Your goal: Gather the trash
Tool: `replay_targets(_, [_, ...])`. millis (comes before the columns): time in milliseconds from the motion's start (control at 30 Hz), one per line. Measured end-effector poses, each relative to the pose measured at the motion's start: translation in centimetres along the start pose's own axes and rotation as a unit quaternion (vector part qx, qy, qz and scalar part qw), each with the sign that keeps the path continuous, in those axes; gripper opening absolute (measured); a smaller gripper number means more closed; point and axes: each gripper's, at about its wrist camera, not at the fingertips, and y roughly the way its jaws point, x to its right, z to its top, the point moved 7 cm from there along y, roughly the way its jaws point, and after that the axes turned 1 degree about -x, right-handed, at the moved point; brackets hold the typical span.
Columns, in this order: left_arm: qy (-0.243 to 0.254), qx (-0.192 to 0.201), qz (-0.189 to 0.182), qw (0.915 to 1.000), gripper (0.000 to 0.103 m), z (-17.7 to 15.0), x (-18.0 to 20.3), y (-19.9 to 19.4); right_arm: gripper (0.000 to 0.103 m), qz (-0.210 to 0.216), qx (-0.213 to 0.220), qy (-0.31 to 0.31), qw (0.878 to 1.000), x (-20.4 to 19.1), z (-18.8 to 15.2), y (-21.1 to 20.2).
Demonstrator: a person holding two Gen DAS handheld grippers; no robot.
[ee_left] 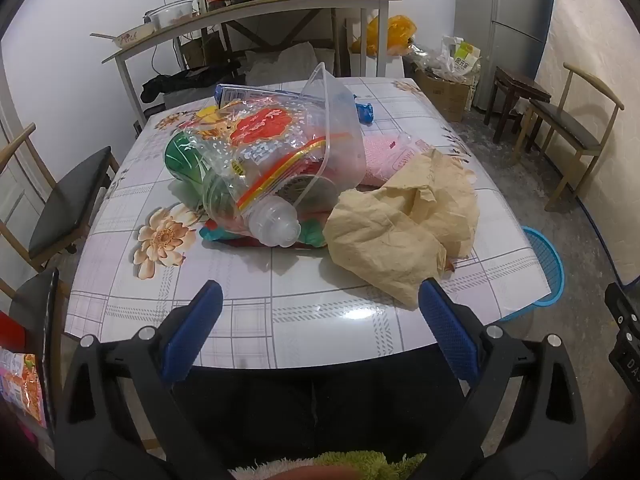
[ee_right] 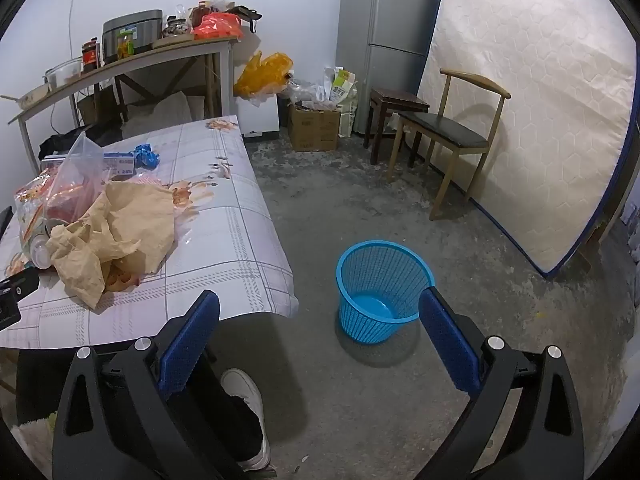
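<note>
Crumpled tan paper (ee_left: 404,224) lies on the glossy flowered table (ee_left: 248,320), touching a clear plastic bag (ee_left: 276,152) stuffed with wrappers. On the floor beside the table stands an empty blue mesh basket (ee_right: 382,284). The left gripper (ee_left: 320,316) and the right gripper (ee_right: 320,324) are both spread wide, holding nothing.

Desk (ee_left: 320,320): glossy, smooth printed cover.
Paper (ee_left: 404,220): matt, crumpled, tan.
Bag (ee_left: 272,140): clear, shiny plastic.
Basket (ee_right: 380,280): blue plastic mesh.
Floor (ee_right: 360,208): rough, matt concrete.
</note>
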Motion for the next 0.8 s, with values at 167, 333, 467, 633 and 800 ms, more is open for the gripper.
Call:
replay_targets(167, [-0.002, 0.001, -0.002, 1.0000, 0.094, 0.01, 0.01, -0.01, 0.097, 0.000, -0.001, 0.000, 1.000, -0.07, -0.03, -0.08])
replay_targets(333, [-0.002, 0.001, -0.002, 1.0000, 0.094, 0.05, 0.02, 0.00, 0.097, -0.001, 0.000, -0.001, 1.000, -0.13, -0.02, -0.17])
replay_targets(467, [-0.003, 0.002, -0.003, 1.0000, 0.094, 0.07, 0.02, 0.00, 0.097, -0.001, 0.000, -0.002, 1.000, -0.19, 0.01, -0.26])
replay_targets(633, [-0.004, 0.001, -0.004, 1.0000, 0.094, 0.05, 0.00, -0.01, 0.097, -0.001, 0.000, -0.002, 1.000, -0.24, 0.04, -0.34])
replay_targets(800, [-0.004, 0.001, -0.004, 1.0000, 0.094, 0.05, 0.01, 0.00, 0.097, -0.001, 0.001, -0.002, 1.000, -0.33, 0.02, -0.40])
